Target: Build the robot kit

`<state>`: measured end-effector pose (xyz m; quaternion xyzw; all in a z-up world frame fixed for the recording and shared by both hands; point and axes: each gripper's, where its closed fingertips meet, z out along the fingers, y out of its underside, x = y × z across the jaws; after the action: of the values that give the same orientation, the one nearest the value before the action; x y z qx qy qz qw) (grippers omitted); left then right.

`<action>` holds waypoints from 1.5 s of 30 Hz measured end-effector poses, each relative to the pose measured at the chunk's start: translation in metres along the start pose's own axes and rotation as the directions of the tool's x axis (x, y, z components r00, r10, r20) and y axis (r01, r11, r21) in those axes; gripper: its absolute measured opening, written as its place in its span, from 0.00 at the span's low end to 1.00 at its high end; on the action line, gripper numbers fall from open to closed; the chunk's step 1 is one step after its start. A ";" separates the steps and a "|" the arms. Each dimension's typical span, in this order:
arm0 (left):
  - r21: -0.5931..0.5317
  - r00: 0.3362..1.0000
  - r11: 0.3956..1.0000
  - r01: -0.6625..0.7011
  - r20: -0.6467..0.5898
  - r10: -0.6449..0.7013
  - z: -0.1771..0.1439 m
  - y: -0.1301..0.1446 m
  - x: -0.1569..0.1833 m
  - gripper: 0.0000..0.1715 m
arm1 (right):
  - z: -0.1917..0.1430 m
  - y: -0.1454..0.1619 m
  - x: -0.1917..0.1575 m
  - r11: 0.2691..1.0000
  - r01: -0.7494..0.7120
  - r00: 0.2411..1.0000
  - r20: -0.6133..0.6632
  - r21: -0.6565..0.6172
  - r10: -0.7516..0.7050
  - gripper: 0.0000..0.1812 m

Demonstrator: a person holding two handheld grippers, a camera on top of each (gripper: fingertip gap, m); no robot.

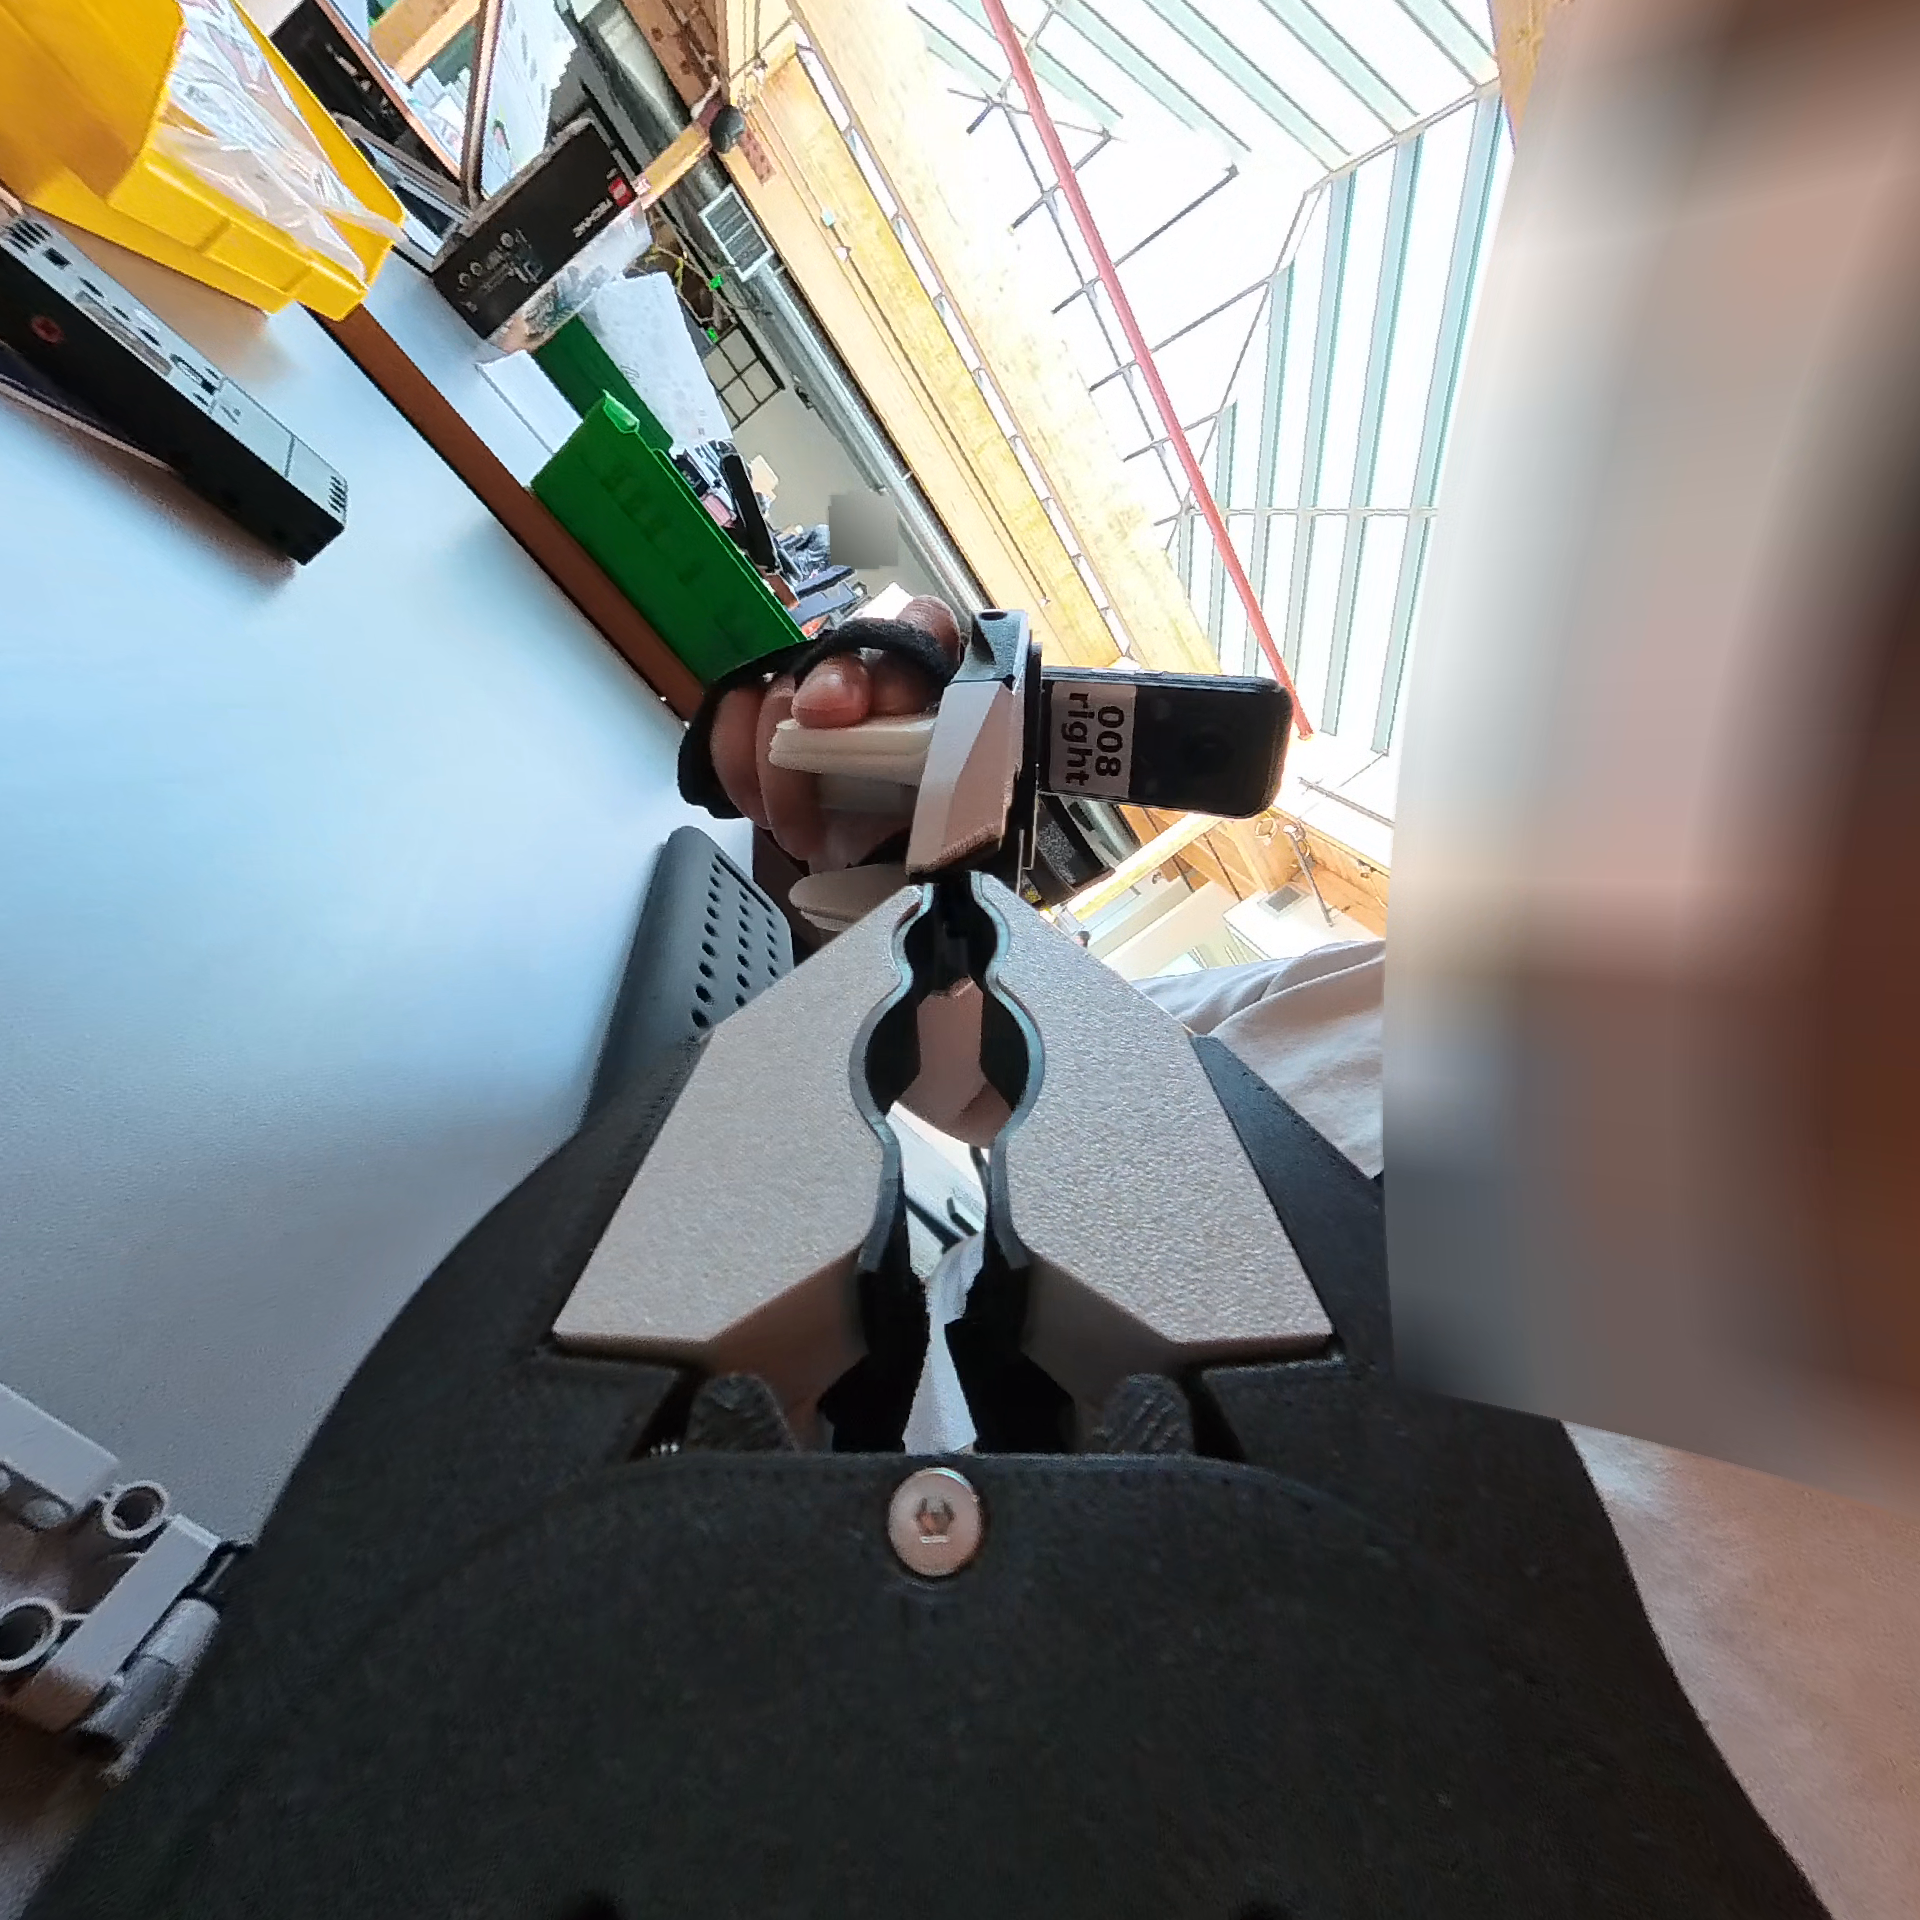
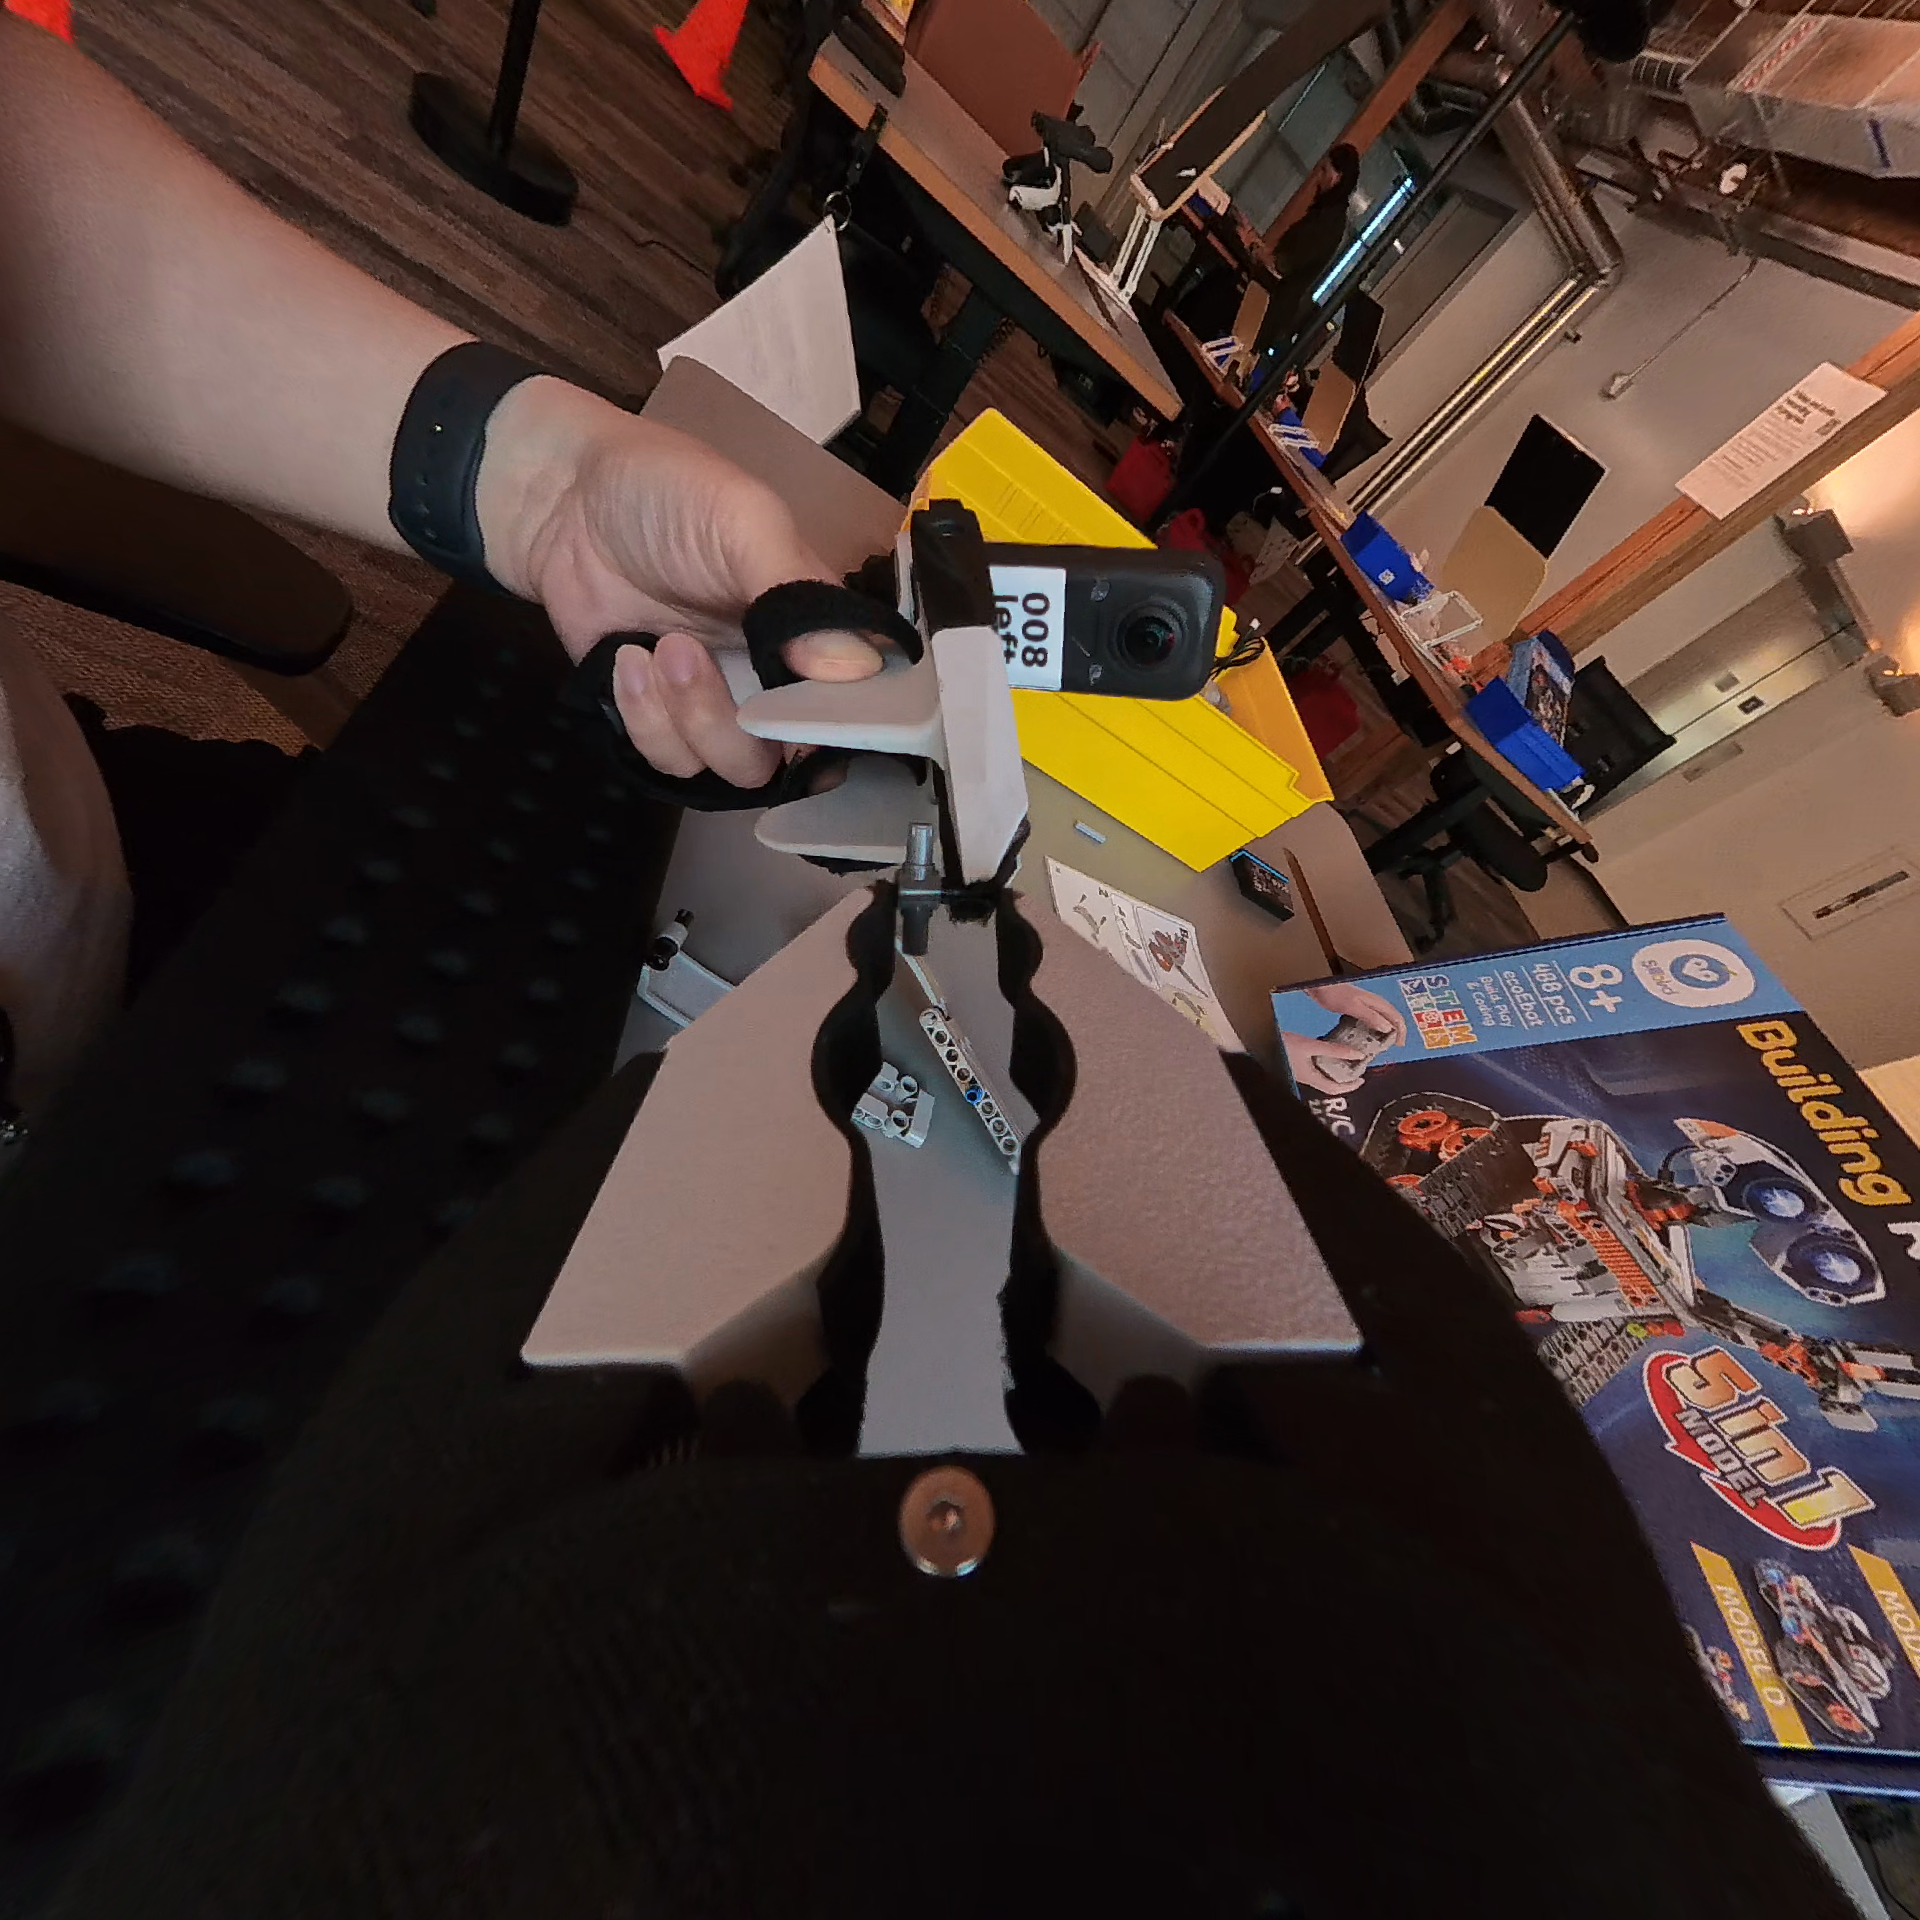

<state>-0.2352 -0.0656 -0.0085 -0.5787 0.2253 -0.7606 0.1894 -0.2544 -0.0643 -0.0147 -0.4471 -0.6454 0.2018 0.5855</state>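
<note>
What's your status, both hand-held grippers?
Left hand-held gripper shut on black part. Right hand-held gripper shut on grey pin, tips meeting. Loose beams on table below.

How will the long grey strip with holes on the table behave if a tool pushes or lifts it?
The strip looks like thin moulded plastic, so probably stiff and light. It lies flat on the table, so a push would likely slide it, not roll it. Its low edges may be hard to pinch.
</note>
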 end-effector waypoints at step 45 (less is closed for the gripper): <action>-0.013 0.934 0.989 -0.145 0.329 0.141 -0.011 -0.005 -0.032 0.01 | 0.010 0.034 0.013 0.964 0.087 0.983 -0.137 -0.251 -0.125 0.10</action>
<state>-0.2373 -0.0429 -0.0332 -0.6784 0.2275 -0.6390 0.2823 -0.2510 -0.0336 -0.0357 -0.4946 -0.6421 0.0546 0.5832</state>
